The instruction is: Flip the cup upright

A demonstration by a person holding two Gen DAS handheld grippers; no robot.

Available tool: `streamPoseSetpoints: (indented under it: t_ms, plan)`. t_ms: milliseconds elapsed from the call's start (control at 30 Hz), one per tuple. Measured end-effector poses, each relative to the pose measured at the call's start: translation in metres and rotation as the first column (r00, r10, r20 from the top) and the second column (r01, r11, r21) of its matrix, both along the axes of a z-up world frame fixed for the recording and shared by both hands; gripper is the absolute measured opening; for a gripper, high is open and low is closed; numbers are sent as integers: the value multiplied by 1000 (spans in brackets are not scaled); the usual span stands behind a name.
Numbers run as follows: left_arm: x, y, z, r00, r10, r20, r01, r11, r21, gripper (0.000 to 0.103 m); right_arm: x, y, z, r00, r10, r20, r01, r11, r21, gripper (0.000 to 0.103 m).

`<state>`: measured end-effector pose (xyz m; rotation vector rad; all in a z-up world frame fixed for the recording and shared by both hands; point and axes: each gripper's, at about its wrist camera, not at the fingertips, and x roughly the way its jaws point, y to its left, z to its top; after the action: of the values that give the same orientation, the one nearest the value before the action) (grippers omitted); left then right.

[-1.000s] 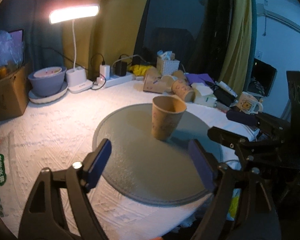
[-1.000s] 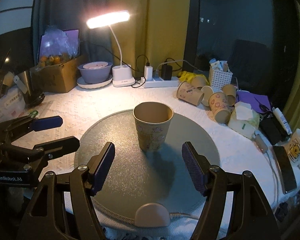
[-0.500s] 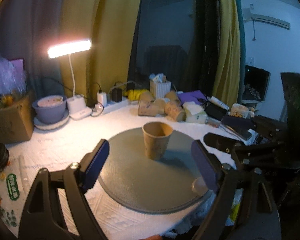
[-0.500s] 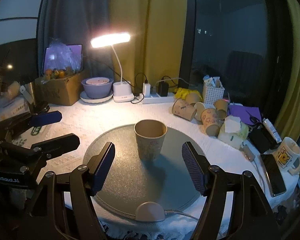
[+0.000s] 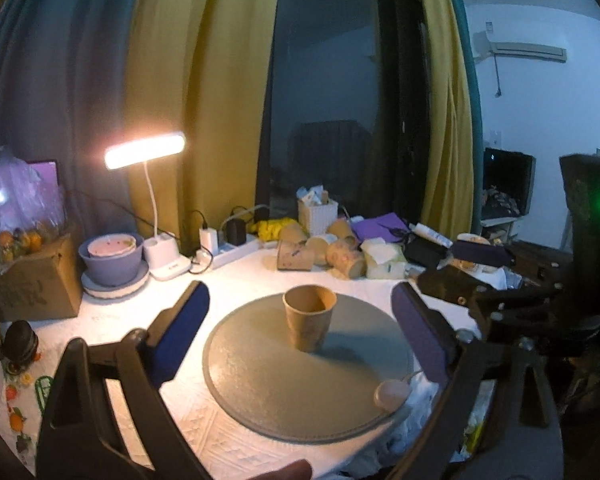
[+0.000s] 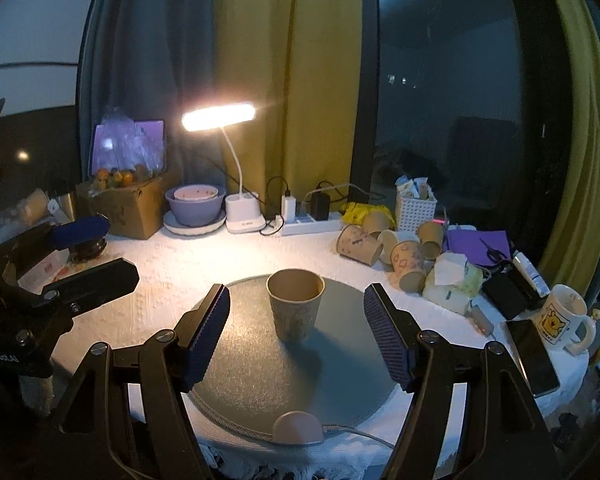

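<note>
Counting up, we see one paper cup (image 6: pixel 295 304) standing upright, mouth up, on one round grey mat (image 6: pixel 260 376), with a heap of about five spare cups (image 6: pixel 384 246) lying on their sides near the white basket (image 6: pixel 415 210); one lit desk lamp (image 6: pixel 220 117), one bear mug (image 6: pixel 562 316) and one phone (image 6: pixel 532 354) at the right edge. Compared with a second ago, we've pulled both tools back and up, so the cup looks smaller and more of the curtains show. Our left gripper (image 5: pixel 300 332) and right gripper (image 6: pixel 296 336) both hover above the near part of the mat, tilted down toward the cup, jaws spread wide, holding nothing, clear of the cup.
</note>
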<state>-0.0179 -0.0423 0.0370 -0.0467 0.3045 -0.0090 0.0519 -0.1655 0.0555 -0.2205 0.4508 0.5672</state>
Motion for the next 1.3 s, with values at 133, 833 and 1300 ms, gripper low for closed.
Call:
streamPoseSetpoints:
  t_ms: [133,833,1300]
  plan:
    - [-9,3,7,999,15,33,-15,1000,-4,93,-5,-5,8,1000,-9,18,9,1000,6,73]
    - [-15,10,10,997,52,49,-51,999,-18,93,-8,-8,6,1000,-26,11,26,1000,-5,73]
    - [-15,9,10,997,55,50,-54,998,-18,93,-9,-6,6,1000,-25,10,25,1000,-7,73]
